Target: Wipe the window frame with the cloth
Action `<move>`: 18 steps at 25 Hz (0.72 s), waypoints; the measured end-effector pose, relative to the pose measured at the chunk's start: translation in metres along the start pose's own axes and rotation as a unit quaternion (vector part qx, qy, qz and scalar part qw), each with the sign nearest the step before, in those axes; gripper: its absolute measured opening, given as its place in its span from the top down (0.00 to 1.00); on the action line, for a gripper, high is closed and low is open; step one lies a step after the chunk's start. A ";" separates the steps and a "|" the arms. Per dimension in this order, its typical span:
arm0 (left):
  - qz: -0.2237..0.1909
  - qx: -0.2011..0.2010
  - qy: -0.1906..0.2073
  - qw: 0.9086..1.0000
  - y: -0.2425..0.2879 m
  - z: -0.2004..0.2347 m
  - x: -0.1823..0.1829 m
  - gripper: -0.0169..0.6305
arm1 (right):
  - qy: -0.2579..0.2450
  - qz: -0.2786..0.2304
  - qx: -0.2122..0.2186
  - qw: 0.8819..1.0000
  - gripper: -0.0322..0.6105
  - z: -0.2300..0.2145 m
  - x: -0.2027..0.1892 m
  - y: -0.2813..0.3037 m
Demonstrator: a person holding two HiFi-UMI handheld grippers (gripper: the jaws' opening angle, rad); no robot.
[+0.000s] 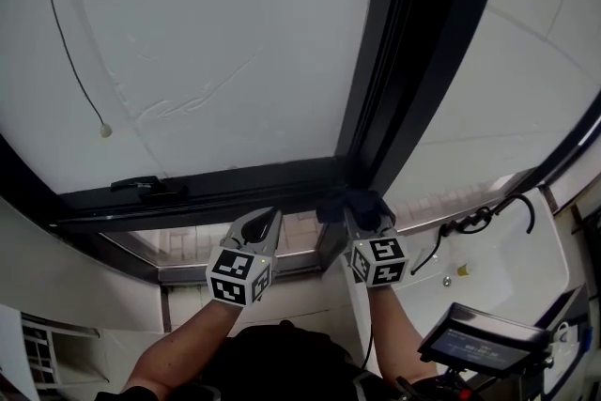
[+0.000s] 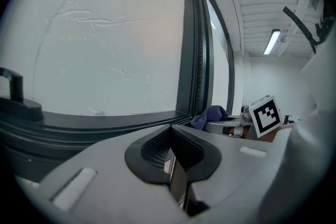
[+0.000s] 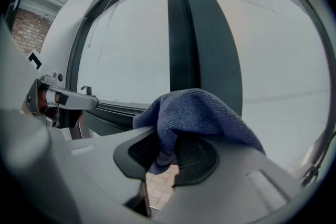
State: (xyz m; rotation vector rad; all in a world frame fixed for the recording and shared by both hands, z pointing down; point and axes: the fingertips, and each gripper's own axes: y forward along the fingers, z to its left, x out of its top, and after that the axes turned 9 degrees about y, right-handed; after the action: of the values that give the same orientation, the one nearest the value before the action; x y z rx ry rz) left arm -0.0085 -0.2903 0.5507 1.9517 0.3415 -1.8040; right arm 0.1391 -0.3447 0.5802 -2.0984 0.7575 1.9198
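Right gripper (image 3: 169,160) pinching bunched blue terry cloth (image 3: 194,113), by dark window frame (image 1: 235,188)

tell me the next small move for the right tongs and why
Probably press the blue cloth onto the bottom rail of the window frame and slide the right tongs left along it. The tongs are shut on the cloth, which sits at the frame's lower right corner, at the rail's end.
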 end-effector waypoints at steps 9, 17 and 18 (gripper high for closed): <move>0.006 0.022 -0.011 1.000 -0.029 0.031 -0.008 0.98 | -0.003 0.007 0.026 1.000 0.84 0.037 0.000 0.018; 0.017 0.037 -0.022 0.999 -0.064 0.065 -0.021 0.98 | 0.010 0.018 0.024 0.999 0.84 0.060 -0.002 0.023; 0.019 0.039 -0.023 0.999 -0.067 0.069 -0.022 0.98 | 0.009 0.020 0.027 0.999 0.84 0.065 -0.002 0.025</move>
State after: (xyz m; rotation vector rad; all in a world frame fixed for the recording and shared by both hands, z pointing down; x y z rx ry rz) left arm -0.1029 -0.2631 0.5592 1.9512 0.2209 -1.8603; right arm 0.0701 -0.3343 0.5776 -2.0862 0.8529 1.8806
